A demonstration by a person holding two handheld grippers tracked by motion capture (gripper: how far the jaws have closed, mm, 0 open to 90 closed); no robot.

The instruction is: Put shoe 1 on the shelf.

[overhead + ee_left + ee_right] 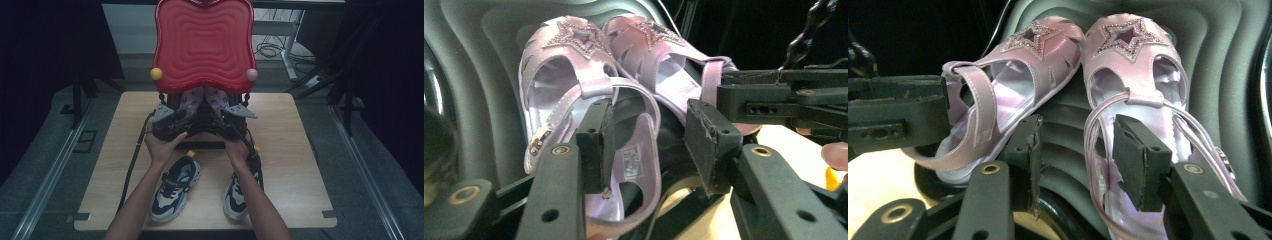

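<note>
Two pink sandals with glitter stars lean side by side against the ribbed face of an upright red wavy tray [202, 45]. In the left gripper view, one sandal [569, 65] has its heel strap looping between the parted pads of my left gripper [651, 145], which is open. The other sandal [659, 55] lies to its right. In the right gripper view, my right gripper [1083, 155] is open too, with the thin straps of the nearer sandal [1138, 70] beside its right jaw. From above, both grippers [172, 120] [230, 117] sit just under the tray.
A pair of dark and white sneakers [176, 190] [240, 192] lies on the wooden table [285, 130] near its front edge. The tray stands on a black base [200, 135] and carries a yellow ball [156, 74] and a pink ball [251, 74] at its corners.
</note>
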